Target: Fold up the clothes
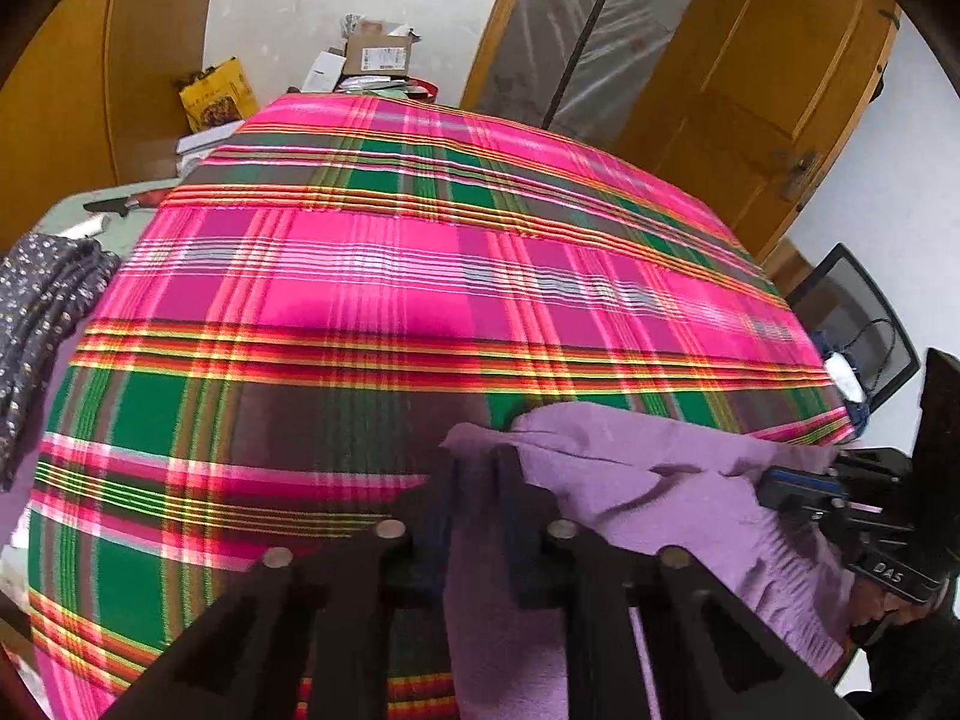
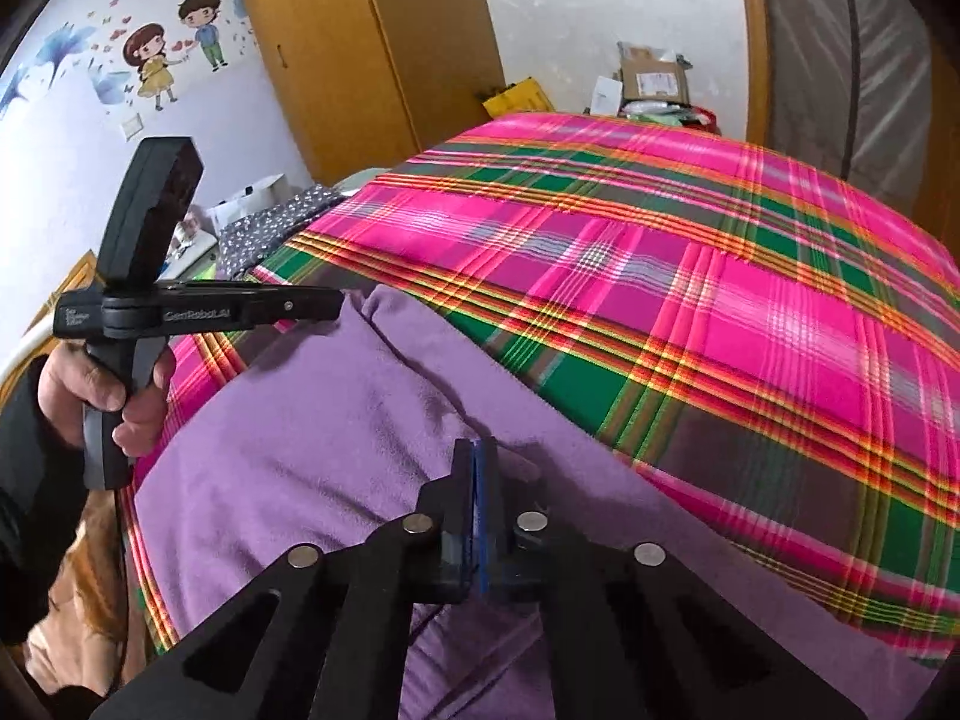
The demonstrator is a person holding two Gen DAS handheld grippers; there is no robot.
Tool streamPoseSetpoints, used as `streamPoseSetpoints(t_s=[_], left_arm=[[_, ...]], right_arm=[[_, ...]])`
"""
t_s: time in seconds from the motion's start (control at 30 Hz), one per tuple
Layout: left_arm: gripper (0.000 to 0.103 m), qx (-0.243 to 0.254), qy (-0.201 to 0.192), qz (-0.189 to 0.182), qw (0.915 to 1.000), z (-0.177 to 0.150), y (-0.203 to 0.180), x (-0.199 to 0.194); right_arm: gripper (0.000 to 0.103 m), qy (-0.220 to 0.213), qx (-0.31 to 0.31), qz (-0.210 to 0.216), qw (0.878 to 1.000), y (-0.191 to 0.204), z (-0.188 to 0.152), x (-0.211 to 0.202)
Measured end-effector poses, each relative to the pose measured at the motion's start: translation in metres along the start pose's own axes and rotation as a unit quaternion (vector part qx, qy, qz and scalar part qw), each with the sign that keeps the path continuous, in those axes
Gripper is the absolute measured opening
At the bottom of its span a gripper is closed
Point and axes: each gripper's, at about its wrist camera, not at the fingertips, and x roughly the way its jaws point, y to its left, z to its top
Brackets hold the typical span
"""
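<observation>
A purple garment (image 2: 336, 438) lies on the near part of a bed with a pink and green plaid cover (image 2: 690, 276). In the left wrist view my left gripper (image 1: 477, 468) is shut on an edge of the purple garment (image 1: 660, 480), with cloth between its fingers. The left gripper also shows in the right wrist view (image 2: 336, 303), held by a hand at the garment's far left corner. My right gripper (image 2: 477, 456) has its jaws pressed together over the garment; whether cloth is pinched between them is unclear. It shows in the left wrist view (image 1: 780, 483) at the garment's right edge.
A dark floral garment (image 1: 42, 312) lies at the bed's left side. Cardboard boxes (image 1: 378, 54) and a yellow bag (image 1: 219, 96) stand beyond the bed's far end. A wooden wardrobe (image 2: 372, 48) and a door (image 1: 774, 84) stand behind. A black chair (image 1: 852, 324) is on the right.
</observation>
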Motion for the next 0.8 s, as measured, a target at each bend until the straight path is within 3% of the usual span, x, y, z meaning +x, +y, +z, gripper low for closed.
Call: streamPoseSetpoints(t_s=[0.2, 0.43, 0.53, 0.8], left_arm=[[0.013, -0.002, -0.003, -0.002, 1.0, -0.001, 0.002, 0.0], [0.014, -0.013, -0.001, -0.007, 0.9999, -0.001, 0.003, -0.001], [0.014, -0.012, -0.002, -0.006, 0.9999, -0.002, 0.003, -0.002], [0.014, -0.007, -0.005, -0.003, 1.0, -0.002, 0.001, -0.001]], right_arm=[[0.001, -0.007, 0.035, -0.001, 0.999, -0.016, -0.006, -0.012], [0.017, 0.017, 0.052, 0.035, 0.998, -0.009, -0.008, -0.013], [0.017, 0.041, 0.064, 0.032, 0.997, -0.012, -0.013, -0.004], [0.018, 0.047, 0.098, 0.042, 0.993, -0.02, -0.007, 0.009]])
